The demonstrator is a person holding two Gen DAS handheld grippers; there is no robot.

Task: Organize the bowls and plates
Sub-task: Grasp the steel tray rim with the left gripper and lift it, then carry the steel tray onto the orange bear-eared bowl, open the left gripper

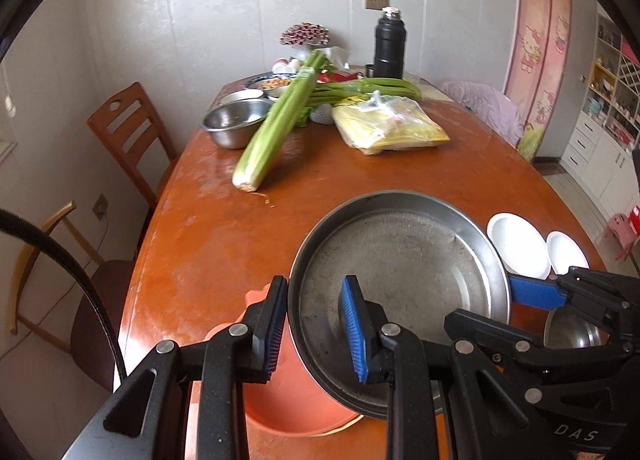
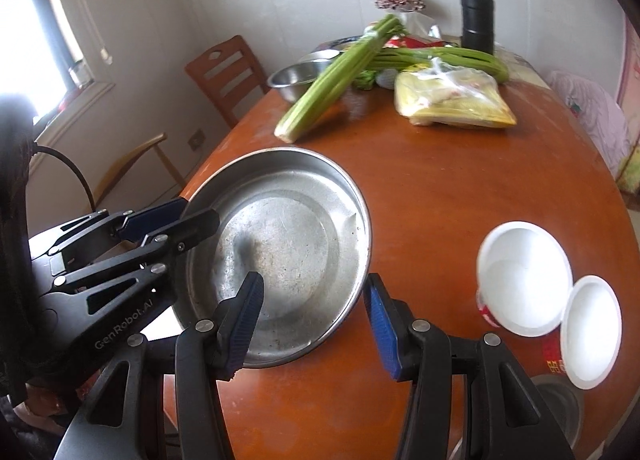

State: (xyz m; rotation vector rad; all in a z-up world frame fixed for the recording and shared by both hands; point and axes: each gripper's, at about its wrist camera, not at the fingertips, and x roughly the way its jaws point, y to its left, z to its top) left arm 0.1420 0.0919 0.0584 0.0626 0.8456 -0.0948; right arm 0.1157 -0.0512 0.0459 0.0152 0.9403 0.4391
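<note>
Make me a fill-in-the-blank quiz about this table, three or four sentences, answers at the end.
On the steel pan, the left gripper is shut on the ____.
Right of the pan sit two ____ bowls.
The long green stalks beside the small steel bowl are ____.
The tall flask at the far end of the table is ____.
Missing: rim; white; celery; black.

The orange basin (image 1: 280, 412) is largely covered by the left gripper (image 1: 316, 332) and the steel pan (image 1: 400, 268). A steel bowl (image 1: 568, 328) shows only partly behind the right gripper (image 1: 538, 292). Items behind the celery (image 1: 276, 120) are too small to identify. The lower white bowl's (image 2: 592, 332) printed label is unreadable.
</note>
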